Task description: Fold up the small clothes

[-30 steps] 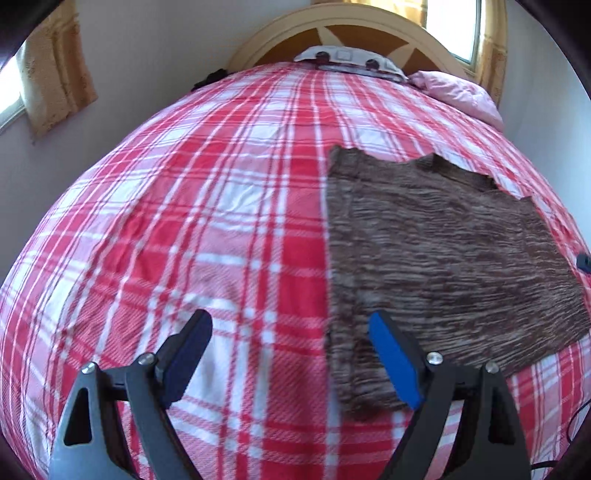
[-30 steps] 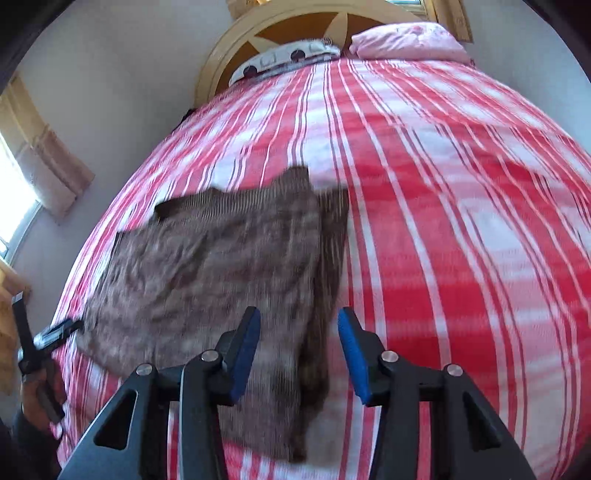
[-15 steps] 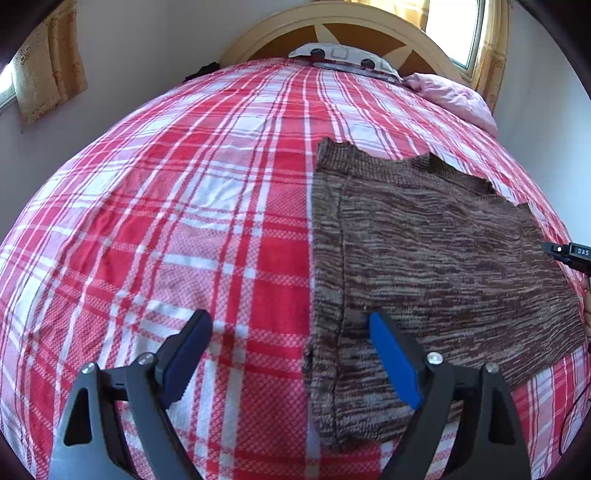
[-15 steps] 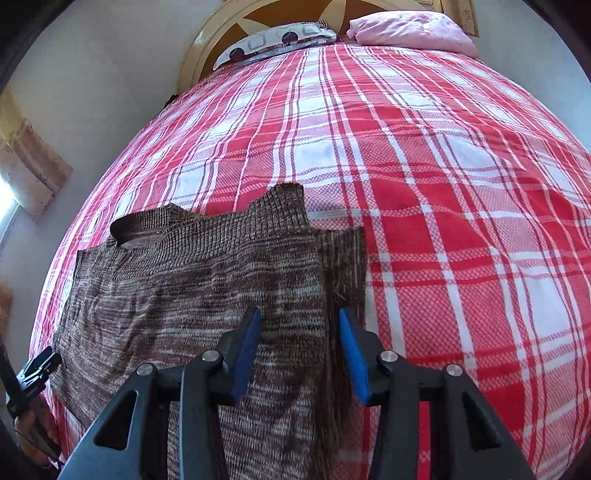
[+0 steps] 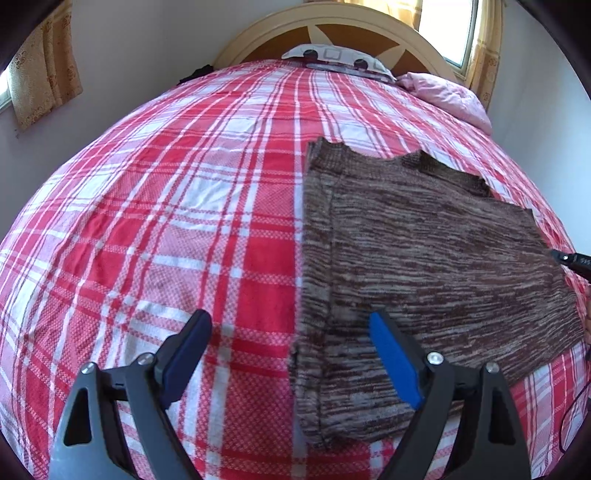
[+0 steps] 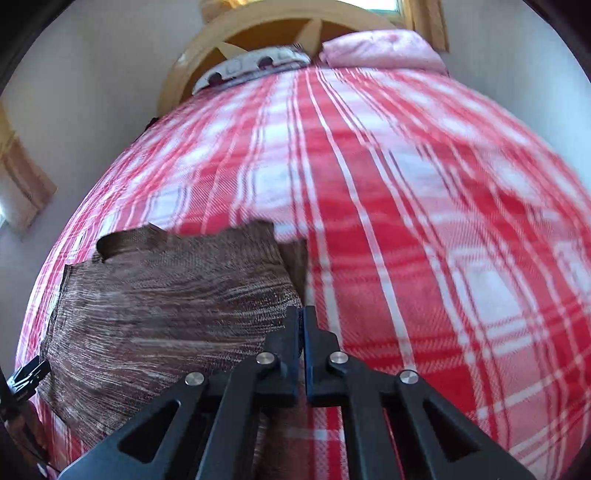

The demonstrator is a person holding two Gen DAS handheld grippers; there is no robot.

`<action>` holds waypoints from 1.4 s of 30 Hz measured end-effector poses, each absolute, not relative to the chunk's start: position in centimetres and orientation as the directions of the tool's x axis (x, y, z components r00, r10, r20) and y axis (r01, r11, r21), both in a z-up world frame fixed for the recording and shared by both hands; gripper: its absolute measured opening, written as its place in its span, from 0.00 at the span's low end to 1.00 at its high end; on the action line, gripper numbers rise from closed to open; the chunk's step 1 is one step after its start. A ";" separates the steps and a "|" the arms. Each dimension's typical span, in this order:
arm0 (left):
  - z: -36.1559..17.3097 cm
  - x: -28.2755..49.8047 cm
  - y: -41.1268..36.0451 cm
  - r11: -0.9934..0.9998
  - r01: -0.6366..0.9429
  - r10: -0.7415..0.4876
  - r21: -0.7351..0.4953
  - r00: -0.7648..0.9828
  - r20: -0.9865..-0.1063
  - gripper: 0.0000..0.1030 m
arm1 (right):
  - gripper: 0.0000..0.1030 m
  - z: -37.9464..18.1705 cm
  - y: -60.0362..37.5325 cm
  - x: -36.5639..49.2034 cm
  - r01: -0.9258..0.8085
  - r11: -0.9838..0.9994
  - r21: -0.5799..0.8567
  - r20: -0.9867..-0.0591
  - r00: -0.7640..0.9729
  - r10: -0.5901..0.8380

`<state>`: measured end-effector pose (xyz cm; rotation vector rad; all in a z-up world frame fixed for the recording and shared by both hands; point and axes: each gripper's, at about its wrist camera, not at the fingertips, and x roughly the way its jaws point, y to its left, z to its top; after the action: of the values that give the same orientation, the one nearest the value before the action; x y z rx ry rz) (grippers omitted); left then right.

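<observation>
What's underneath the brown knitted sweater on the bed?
The brown knitted sweater lies flat on the red and white plaid bedspread, which shows all around it. Whatever lies directly beneath the knit is covered.

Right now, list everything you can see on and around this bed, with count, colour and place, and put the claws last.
Sweater: one, brown knit, flat on the bed.
Bedspread: one, red and white plaid, covering the bed.
Pink pillow: one, at the head.
Patterned pillow: one, white and grey, against the headboard.
Headboard: one, tan wood, arched.
Curtains: tan, at the windows.
Left claw: one, black with blue pads, open over the sweater's near corner.
Right claw: one, shut at the sweater's side edge; grip on the fabric unclear.
</observation>
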<state>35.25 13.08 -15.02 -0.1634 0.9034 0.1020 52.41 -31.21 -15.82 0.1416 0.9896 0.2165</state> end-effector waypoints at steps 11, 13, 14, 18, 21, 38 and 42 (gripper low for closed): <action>-15.5 35.0 13.3 0.982 -0.143 -0.006 -0.122 0.625 -0.781 0.91 | 0.31 -13.9 -31.3 46.7 -0.211 0.909 0.360 -0.789 0.450 0.418; -15.5 35.0 13.1 0.983 -0.145 0.000 -0.116 0.624 -0.782 0.91 | 0.31 -14.3 -31.0 45.0 -0.218 0.908 0.357 -0.808 0.415 0.418; -15.4 35.0 13.0 0.983 -0.146 0.006 -0.109 0.624 -0.781 0.91 | 0.31 -14.6 -30.9 44.4 -0.212 0.915 0.344 -0.823 0.400 0.402; -15.4 34.8 12.9 0.983 -0.146 0.006 -0.111 0.627 -0.779 0.91 | 0.31 -14.3 -30.6 41.8 -0.234 0.920 0.314 -0.822 0.419 0.387; -15.4 34.8 13.0 0.982 -0.146 -0.002 -0.120 0.629 -0.778 0.91 | 0.31 -14.8 -29.8 41.2 -0.251 0.920 0.300 -0.840 0.387 0.379; -15.6 34.7 12.6 0.987 -0.132 0.007 -0.095 0.617 -0.787 0.95 | 0.26 -13.7 -31.1 37.2 -0.186 0.943 0.276 -0.796 0.506 0.333; -15.7 34.8 12.4 0.988 -0.128 0.014 -0.081 0.610 -0.792 0.97 | 0.28 -10.7 -30.0 37.3 -0.189 0.954 0.235 -0.738 0.604 0.301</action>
<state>34.81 12.43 -15.68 -0.1344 0.9120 0.0827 37.26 -29.99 -10.66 0.1378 0.8780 0.2846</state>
